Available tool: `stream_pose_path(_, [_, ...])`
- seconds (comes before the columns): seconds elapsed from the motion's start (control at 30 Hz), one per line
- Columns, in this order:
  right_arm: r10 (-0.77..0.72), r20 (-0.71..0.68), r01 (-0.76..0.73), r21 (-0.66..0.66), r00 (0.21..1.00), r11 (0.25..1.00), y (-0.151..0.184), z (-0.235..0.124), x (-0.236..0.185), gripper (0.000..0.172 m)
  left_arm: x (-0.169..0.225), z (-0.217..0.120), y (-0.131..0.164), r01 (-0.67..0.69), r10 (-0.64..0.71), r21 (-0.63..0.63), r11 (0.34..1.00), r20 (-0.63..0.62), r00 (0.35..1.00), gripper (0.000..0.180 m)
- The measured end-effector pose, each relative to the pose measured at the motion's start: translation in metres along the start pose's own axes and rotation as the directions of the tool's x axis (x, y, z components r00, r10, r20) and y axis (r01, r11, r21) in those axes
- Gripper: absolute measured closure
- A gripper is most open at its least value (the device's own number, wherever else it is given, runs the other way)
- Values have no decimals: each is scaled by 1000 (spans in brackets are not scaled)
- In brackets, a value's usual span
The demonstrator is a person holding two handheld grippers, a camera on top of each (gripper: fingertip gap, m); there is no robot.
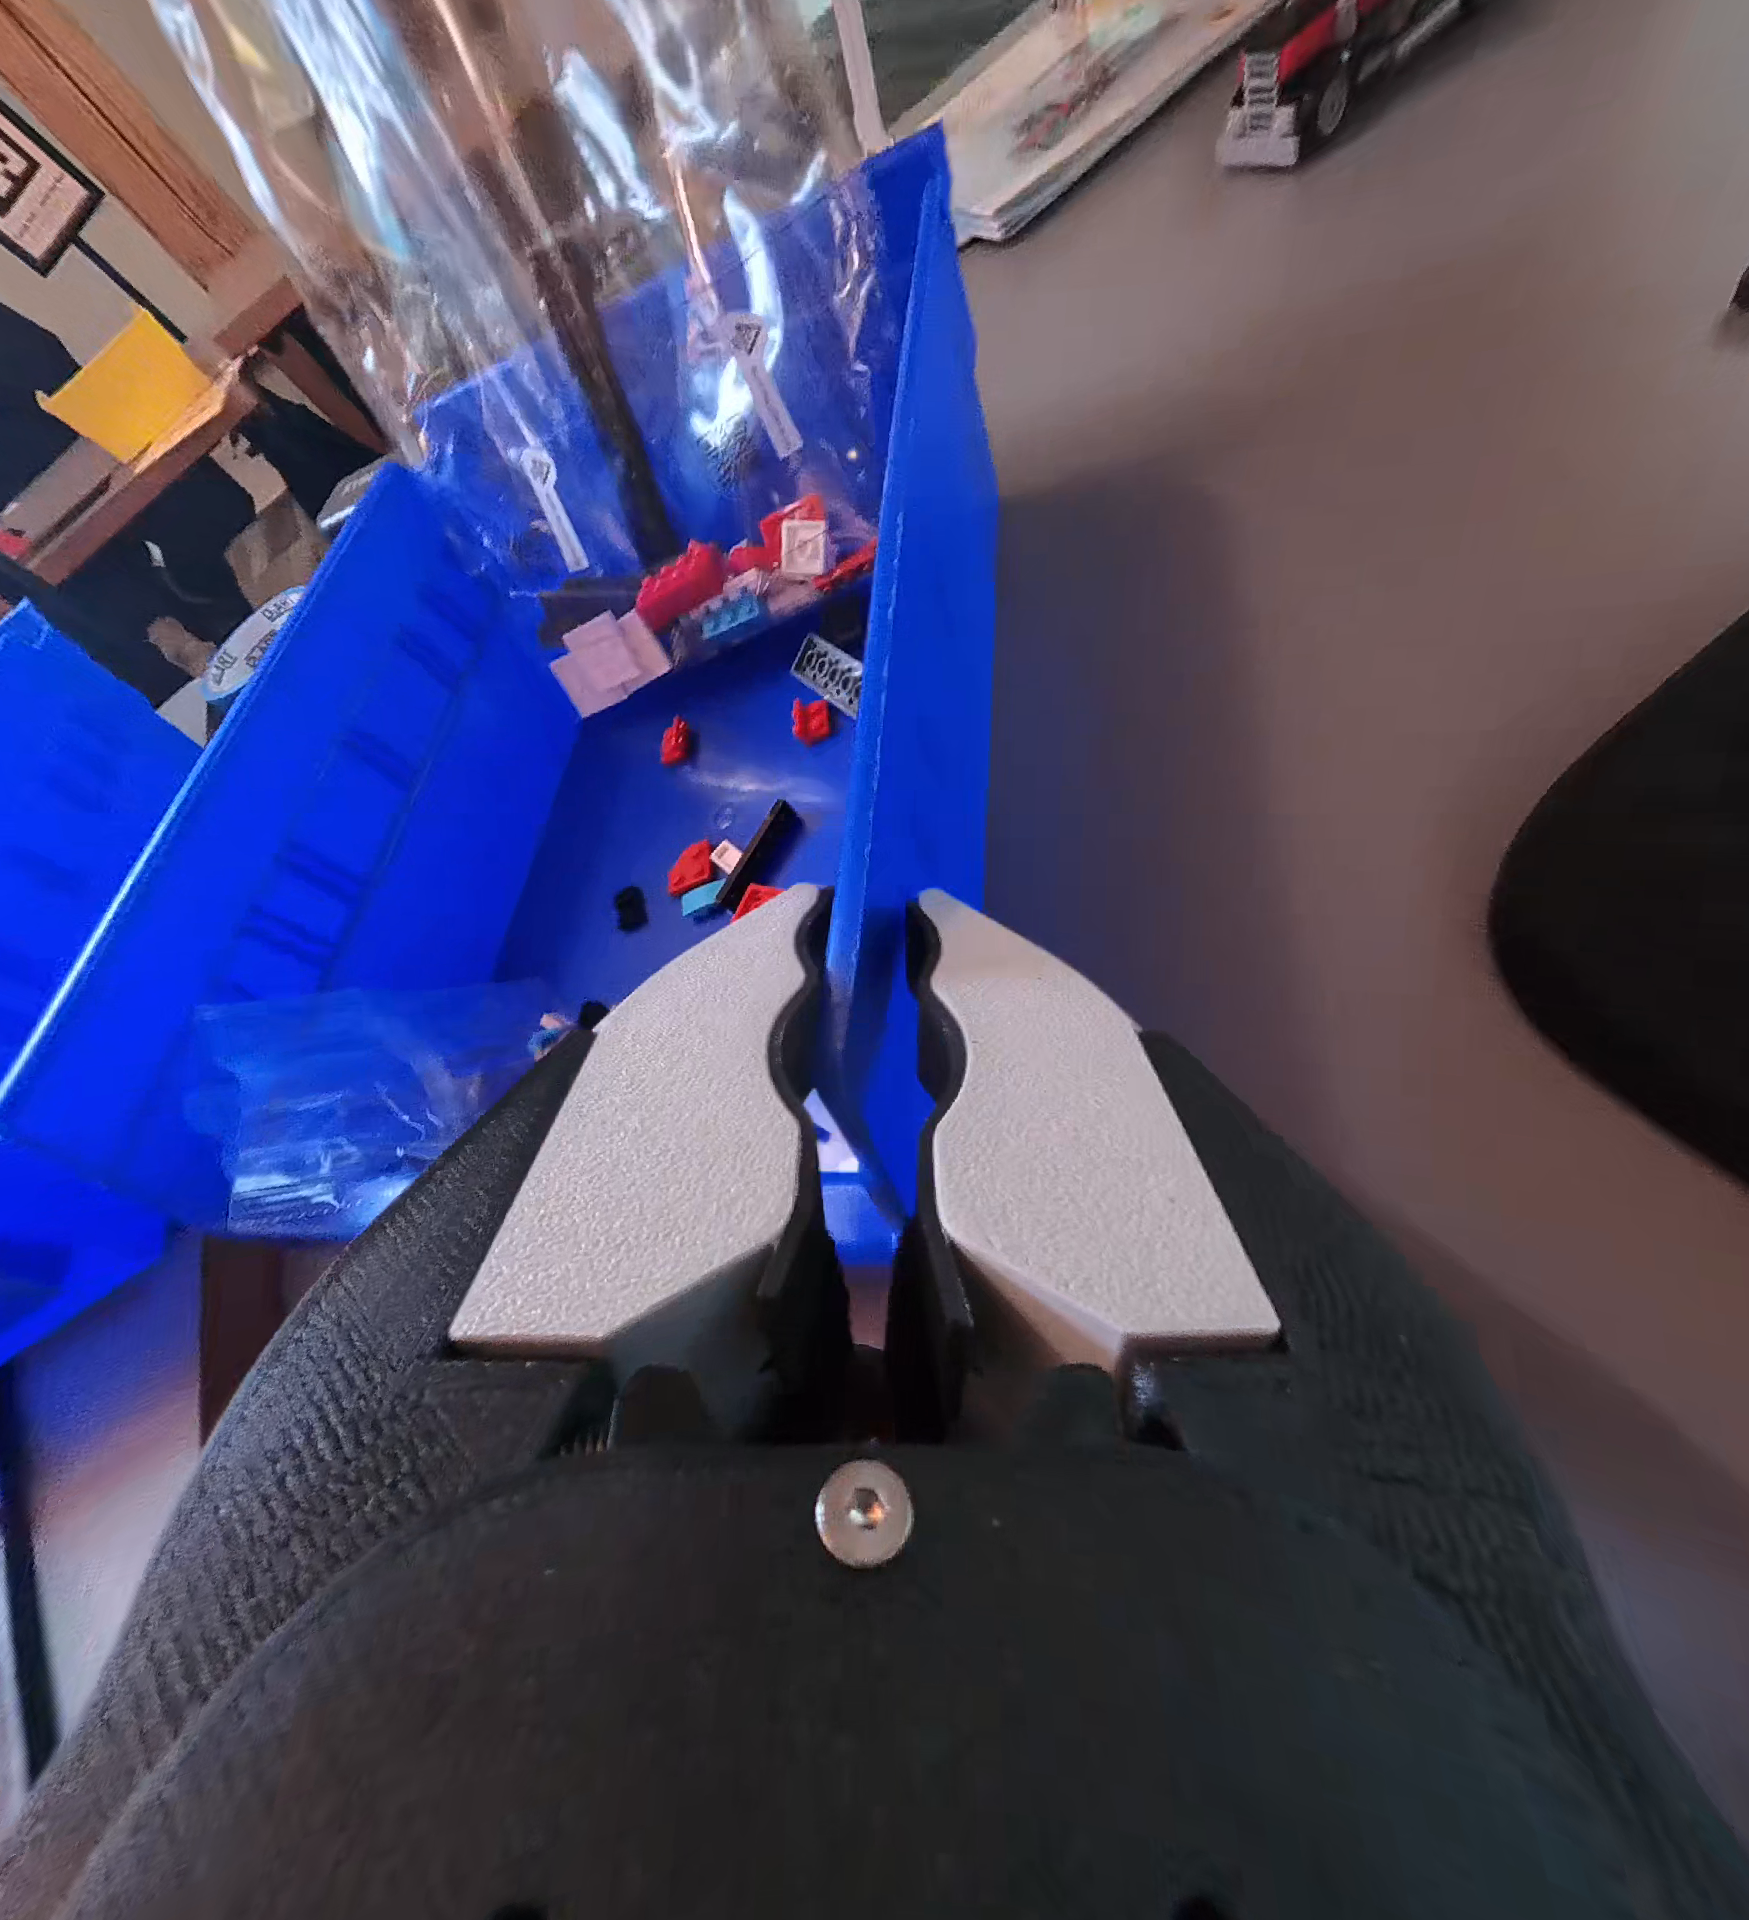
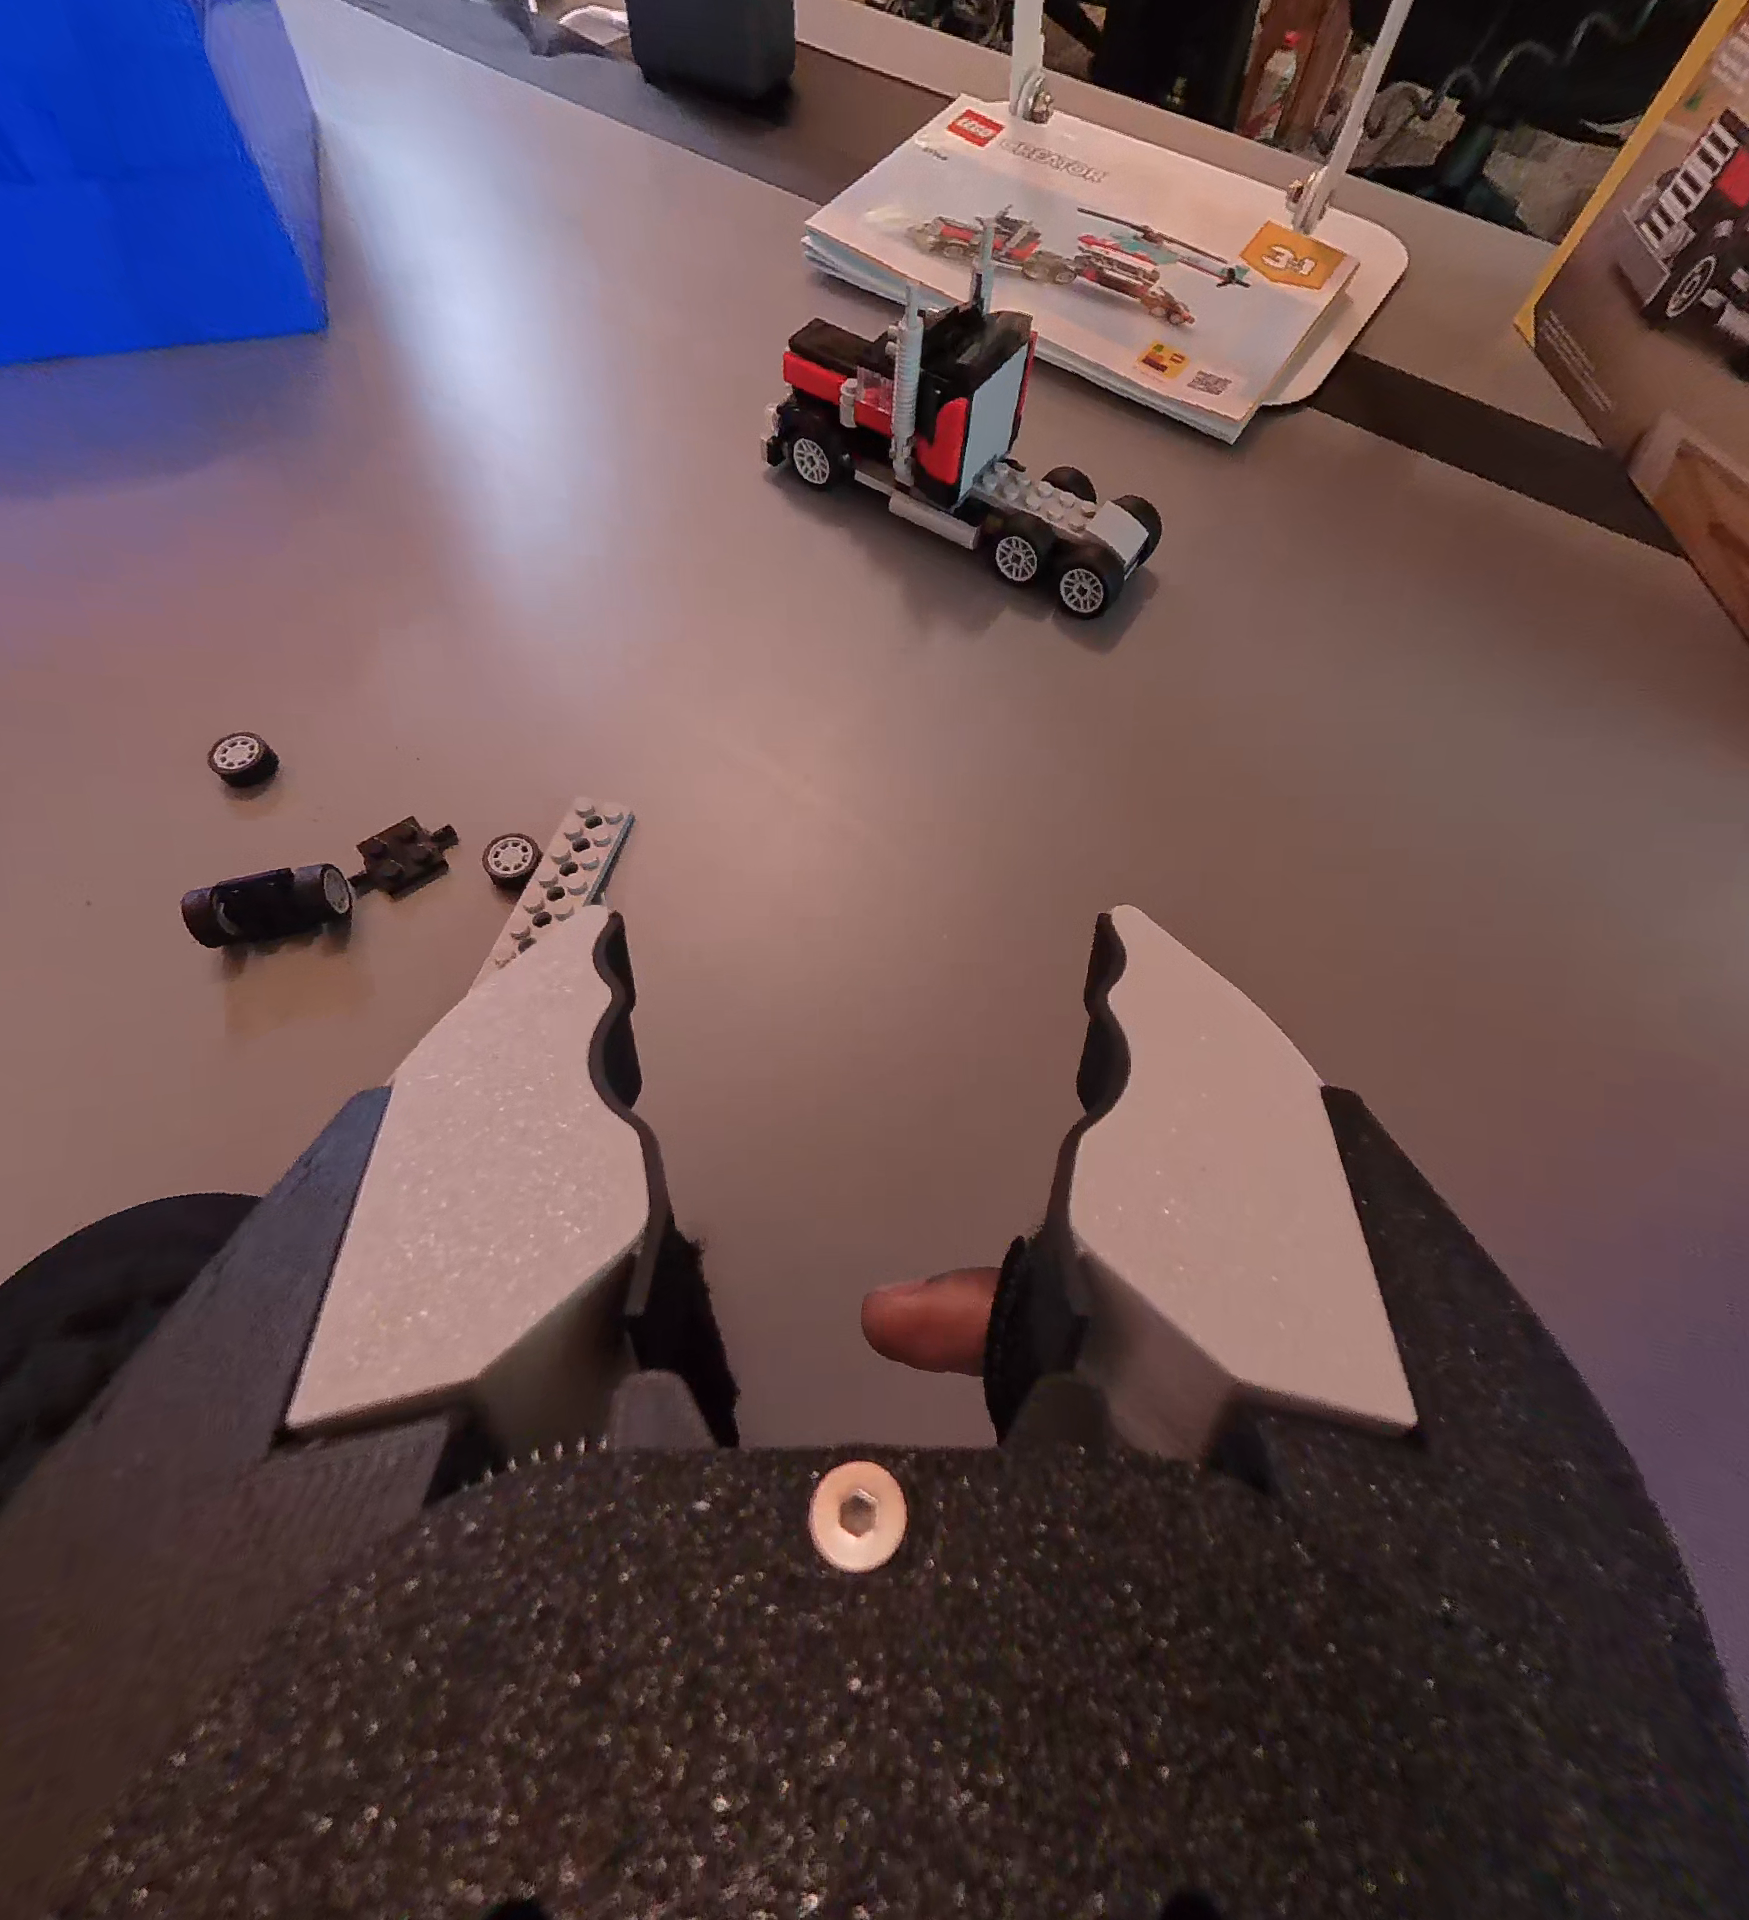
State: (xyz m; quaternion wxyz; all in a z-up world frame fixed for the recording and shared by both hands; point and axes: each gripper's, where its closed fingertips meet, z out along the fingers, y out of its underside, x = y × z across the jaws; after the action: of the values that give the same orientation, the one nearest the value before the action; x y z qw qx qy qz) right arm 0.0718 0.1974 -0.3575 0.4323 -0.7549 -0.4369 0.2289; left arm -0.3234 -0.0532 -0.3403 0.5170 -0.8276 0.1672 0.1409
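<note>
Your left gripper (image 1: 868,920) is clamped on the thin side wall of the blue bin (image 1: 917,623); both pads press the wall, 1 inside, 1 outside. Wall's long axis runs straight away from you along the fingers, top edge up. Bin looks tilted; can't tell if it's off the table. Inside: loose bricks (image 1: 714,873) on the floor near the fingertips, red, black, light blue, and a clear plastic bag (image 1: 558,260) standing at the far end with more red and white pcs at its bottom. Flat clear bags (image 1: 330,1091) lie at the near left corner. 2nd blue bin wall (image 1: 28,883) just left, so tight room that side. Right of the wall the grey table (image 1: 1317,520) is open; a dark rounded shape (image 1: 1701,914) sits at the right edge.

Your right gripper (image 2: 859,925) is wide open, nothing between the pads, hovering over bare table. Grey holed plate (image 2: 569,873) lies just beside the left fingertip, long axis pointing away and slightly right; its near end is hidden behind the finger. Left of it: 2 small wheels (image 2: 510,860), a black axle plate (image 2: 402,854), a black cylinder part (image 2: 262,902). Toy truck (image 2: 953,436) is well ahead, nose pointing left, long axis across the view. Booklet (image 2: 1088,260) behind it, box (image 2: 1701,312) far right near the table edge. Lots of clear room ahead and to the right.
</note>
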Motion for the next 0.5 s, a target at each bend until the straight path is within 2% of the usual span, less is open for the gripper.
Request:
stream_pose_path(0.17, [3,-3,-3,-6,1000,1000,0,1,1,88,23,8,-17,70,-71,7,998,100,992,169])
stream_pose_path(0.37, [-7,17,7,-9,1000,1000,-1,5,-5,89,37,16,-29,211,-207,8,977,235,950,173])
stream_pose_path(0.5, [-3,19,4,-13,1000,1000,1,7,-5,89,36,23,-32,224,-213,1,975,314,925,175])
